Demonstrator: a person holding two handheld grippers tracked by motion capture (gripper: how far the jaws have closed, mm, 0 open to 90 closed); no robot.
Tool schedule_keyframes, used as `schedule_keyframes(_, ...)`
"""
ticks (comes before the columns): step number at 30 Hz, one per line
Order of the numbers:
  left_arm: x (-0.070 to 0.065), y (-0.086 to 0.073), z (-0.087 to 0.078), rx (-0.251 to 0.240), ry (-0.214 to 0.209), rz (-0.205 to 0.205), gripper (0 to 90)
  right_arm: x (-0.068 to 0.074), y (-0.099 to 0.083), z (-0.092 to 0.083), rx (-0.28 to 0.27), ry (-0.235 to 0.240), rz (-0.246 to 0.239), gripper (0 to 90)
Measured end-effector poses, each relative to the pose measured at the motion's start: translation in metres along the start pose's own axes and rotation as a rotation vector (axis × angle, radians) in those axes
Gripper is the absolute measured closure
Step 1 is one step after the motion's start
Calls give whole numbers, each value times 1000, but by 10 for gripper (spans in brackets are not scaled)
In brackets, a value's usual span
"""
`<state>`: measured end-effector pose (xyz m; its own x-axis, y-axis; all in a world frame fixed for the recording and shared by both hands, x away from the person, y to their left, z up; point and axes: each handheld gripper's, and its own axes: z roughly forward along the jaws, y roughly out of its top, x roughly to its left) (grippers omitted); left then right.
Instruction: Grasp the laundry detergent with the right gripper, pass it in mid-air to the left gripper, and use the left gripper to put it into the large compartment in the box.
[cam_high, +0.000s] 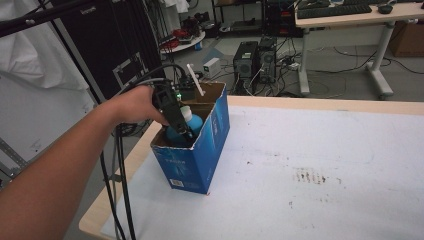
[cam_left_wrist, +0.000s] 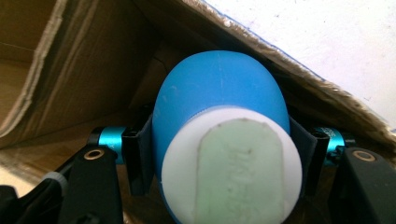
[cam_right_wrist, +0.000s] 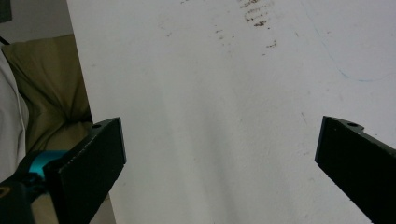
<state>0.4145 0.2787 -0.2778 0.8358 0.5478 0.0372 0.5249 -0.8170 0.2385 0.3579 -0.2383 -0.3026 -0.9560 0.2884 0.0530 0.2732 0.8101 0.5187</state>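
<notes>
A blue bottle (cam_high: 194, 123) with a white cap stands inside an open blue cardboard box (cam_high: 192, 162) near the table's left edge. My left gripper (cam_high: 183, 131) reaches down into the box and is shut on the bottle. In the left gripper view the bottle (cam_left_wrist: 219, 88) fills the gap between both pads (cam_left_wrist: 138, 161), cap toward the camera, with brown box walls (cam_left_wrist: 84, 70) around it. My right gripper (cam_right_wrist: 224, 154) hangs open over the white table sheet (cam_right_wrist: 210, 93) with nothing between its jaws.
A white stick (cam_high: 195, 80) stands up at the box's far rim. Brown smudges (cam_high: 310, 176) mark the white sheet to the right. Beyond the table's far edge are computer towers (cam_high: 255, 60), floor cables and a desk (cam_high: 350, 15). A black rack (cam_high: 100, 45) stands at left.
</notes>
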Motion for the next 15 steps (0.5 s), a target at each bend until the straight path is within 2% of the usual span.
schedule_keyframes(8, 4, 0, 3, -13, -1, -36, 374, -1, 1, 2, -2, 6, -5, 10)
schedule_keyframes(9, 5, 0, 2, -24, 11, -33, 364, -1, 2, 2, -1, 7, -3, 10)
schedule_keyframes(11, 5, 0, -3, -65, 8, -63, 306, 0, 2, 2, 0, 6, -2, 10)
schedule_keyframes(12, 5, -1, -7, -87, 9, -69, 305, 0, 1, 1, 0, 6, -2, 10)
schedule_keyframes(15, 6, -1, -15, -115, 17, -80, 246, 1, 1, 1, -2, 3, -2, 10)
